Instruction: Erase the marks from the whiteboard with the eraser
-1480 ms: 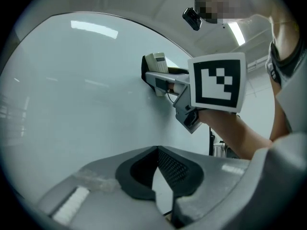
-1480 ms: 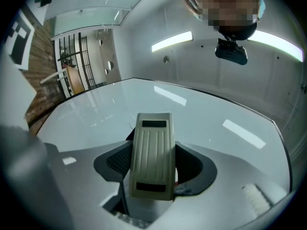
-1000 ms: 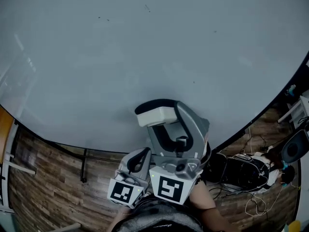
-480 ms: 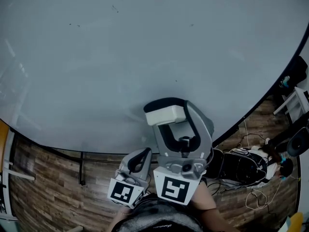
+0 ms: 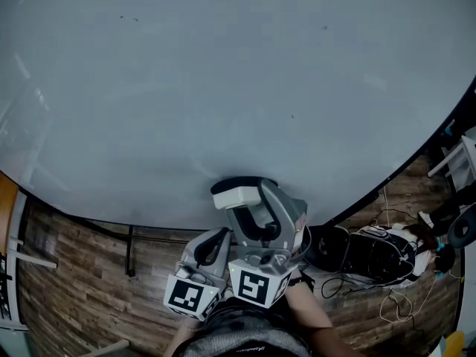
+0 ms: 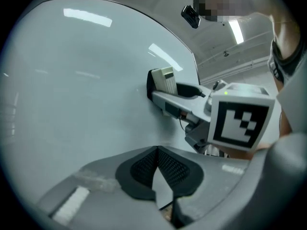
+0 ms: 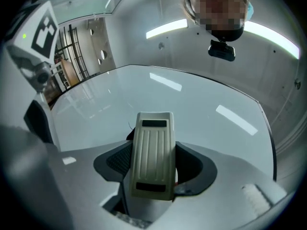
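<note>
Right gripper (image 7: pixel 153 172) clamps eraser (image 5: pixel 236 196), seemingly against whiteboard (image 5: pixel 223 73); left gripper (image 6: pixel 156 163) jaws clenched, lower.

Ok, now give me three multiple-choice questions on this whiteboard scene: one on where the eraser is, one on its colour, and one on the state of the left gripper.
1. Where is the eraser?
A) on the floor
B) held in the right gripper
C) on a shelf

2. What colour is its ribbed back?
A) red
B) blue
C) cream

3. How does the left gripper stand?
A) shut and empty
B) wide open
C) shut on a marker

Answers:
1 B: that gripper's jaws clamp the eraser's sides.
2 C: the right gripper view shows pale cream plastic.
3 A: its jaws meet with nothing between them.
</note>
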